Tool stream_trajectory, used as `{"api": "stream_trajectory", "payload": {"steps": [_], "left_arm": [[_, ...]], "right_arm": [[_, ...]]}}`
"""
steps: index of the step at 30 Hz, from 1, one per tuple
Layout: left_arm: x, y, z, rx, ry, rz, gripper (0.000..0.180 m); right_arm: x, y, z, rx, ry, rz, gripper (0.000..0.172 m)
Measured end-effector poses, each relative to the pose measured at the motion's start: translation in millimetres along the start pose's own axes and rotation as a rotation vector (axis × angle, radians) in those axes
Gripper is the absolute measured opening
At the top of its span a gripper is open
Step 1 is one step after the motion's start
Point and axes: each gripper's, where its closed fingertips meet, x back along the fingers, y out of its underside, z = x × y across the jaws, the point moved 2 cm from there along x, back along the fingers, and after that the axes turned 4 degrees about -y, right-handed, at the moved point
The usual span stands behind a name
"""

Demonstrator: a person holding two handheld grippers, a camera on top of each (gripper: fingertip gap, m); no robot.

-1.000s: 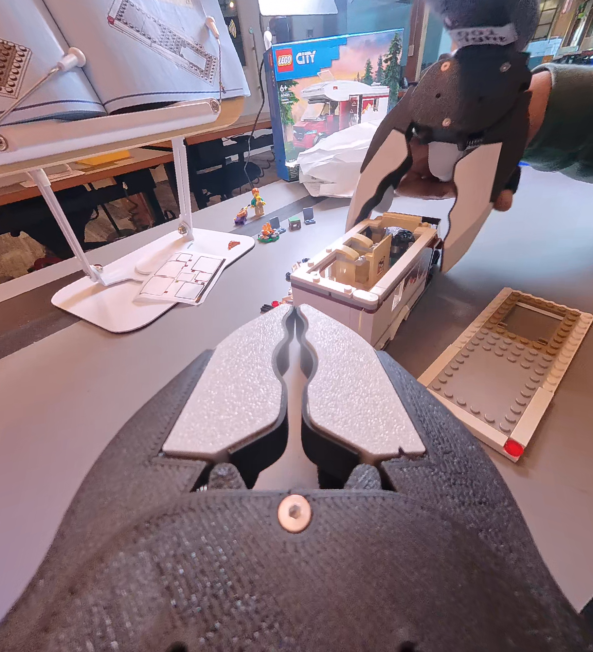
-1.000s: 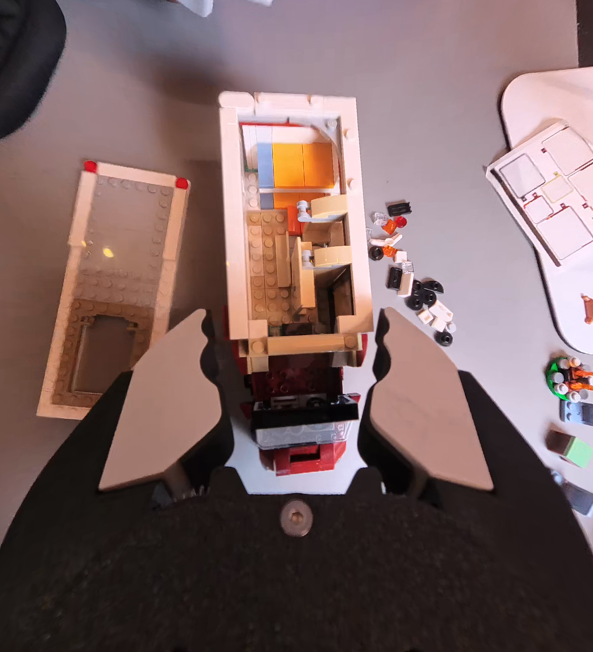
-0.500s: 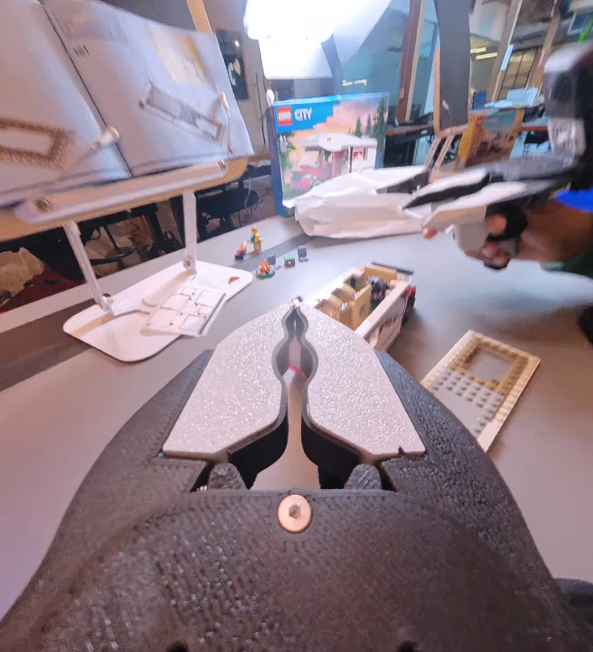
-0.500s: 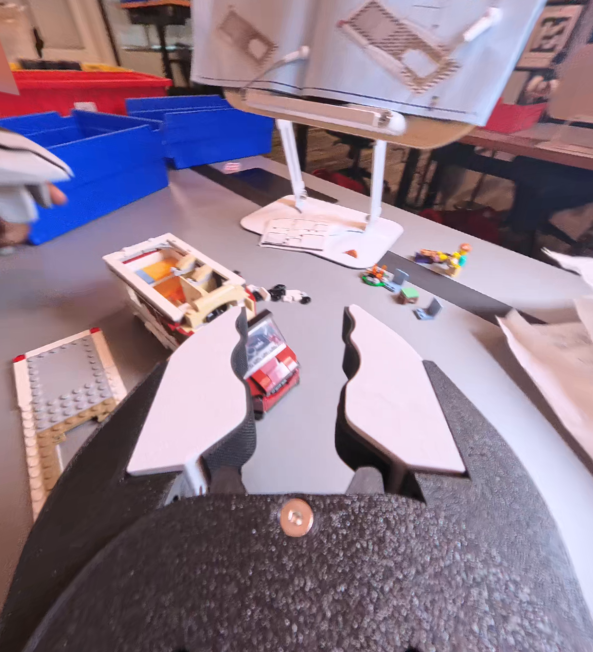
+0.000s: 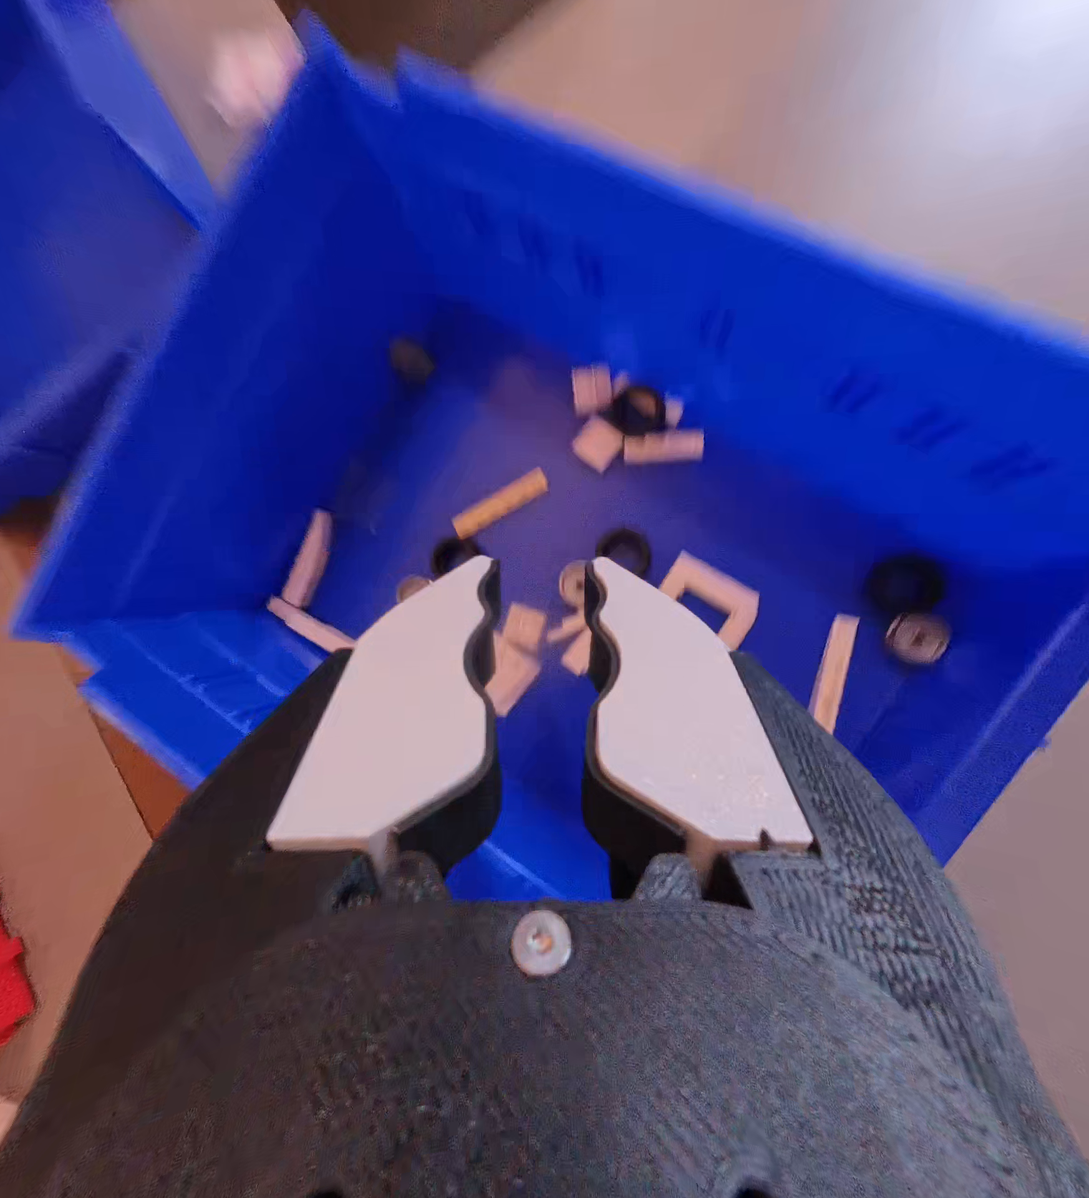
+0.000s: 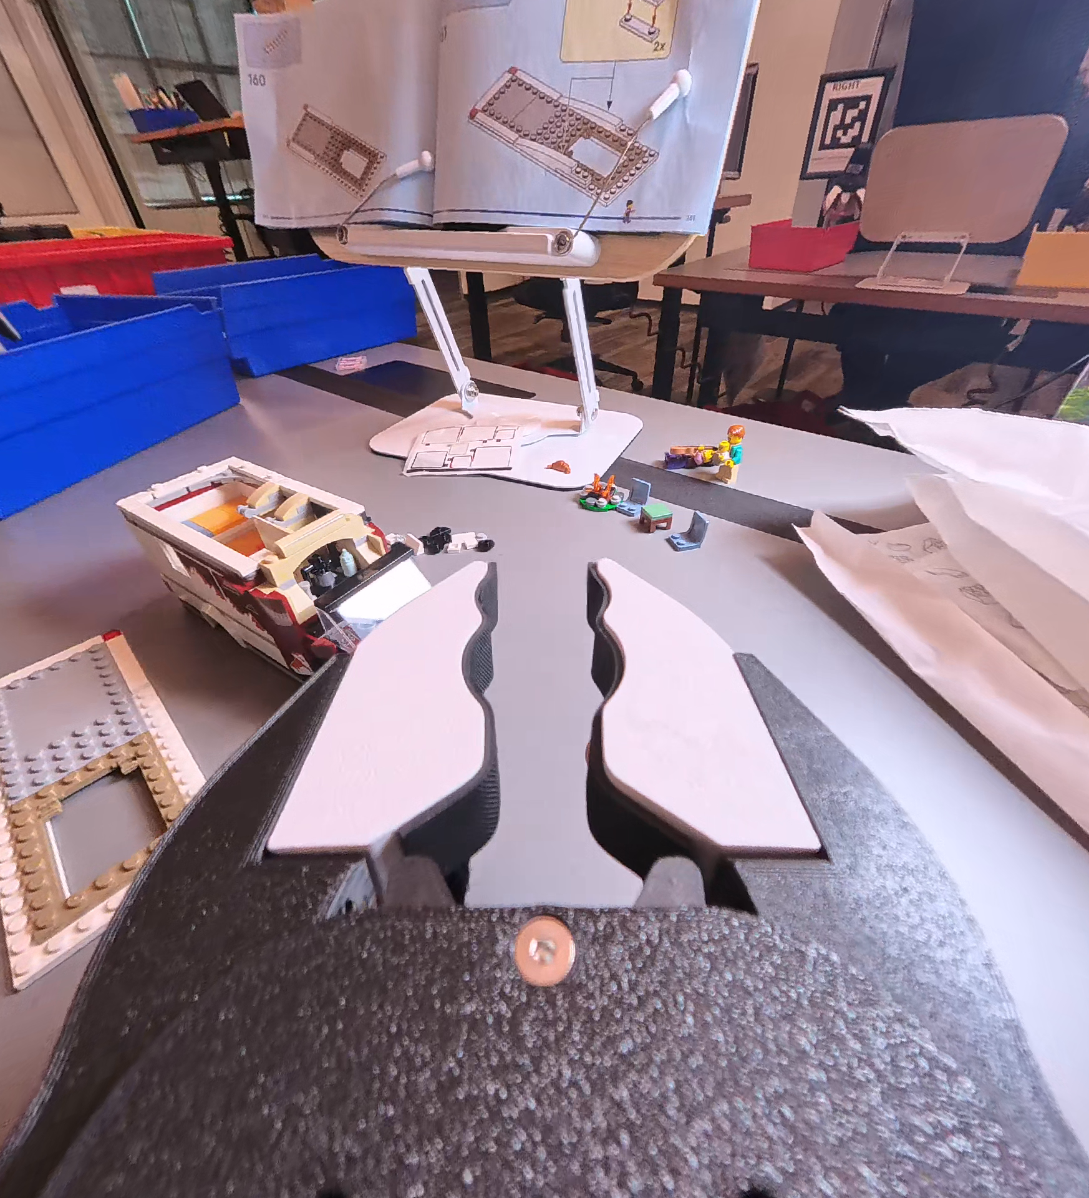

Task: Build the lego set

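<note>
- Left gripper (image 5: 542, 574): jaws apart, nothing between them, pointing steeply down into a blue plastic bin (image 5: 334, 272); view blurred, the small tan and black bricks (image 5: 632, 421) inside hard to make out.
- Right gripper (image 6: 542, 577): jaws parted, grasp bare, low over the grey tabletop (image 6: 548, 518), angled forward; its left finger covers the nose of the white-and-dark-red brick camper van (image 6: 250, 557).

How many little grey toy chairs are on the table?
2. One grey chair stands beside the green campfire piece; the other grey chair sits nearer the camera, right of the small green-topped table. None looks hidden.
</note>
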Motion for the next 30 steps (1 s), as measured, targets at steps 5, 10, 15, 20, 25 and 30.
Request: {"api": "stream_trajectory", "payload": {"steps": [5, 10, 15, 20, 25, 30], "left_arm": [[-30.6, 45.7, 6.9, -0.244, 0.143, -0.387, 0.034], [-46.1, 44.9, 1.7, -0.3, 0.151, -0.449, 0.027], [-52.2, 51.2, 2.7, -0.342, 0.18, -0.5, 0.026], [-46.4, 56.8, 15.9, -0.376, 0.254, -0.529, 0.031], [-44.3, 56.0, 14.2, -0.371, 0.249, -0.511, 0.032], [-49.0, 55.0, 8.9, -0.362, 0.234, -0.491, 0.027]], "right_arm": [[-2.5, 6.0, -3.9, 0.051, 0.005, -0.032, 0.024], [-3.4, 9.4, -4.2, 0.064, 0.0, -0.049, 0.023], [-3.5, 12.4, -3.7, 0.07, -0.001, -0.063, 0.023], [-5.2, 16.1, -5.4, 0.078, -0.012, -0.082, 0.022], [-7.1, 20.0, -7.8, 0.098, -0.017, -0.105, 0.022], [-7.3, 20.9, -7.5, 0.107, -0.013, -0.11, 0.021]]}}
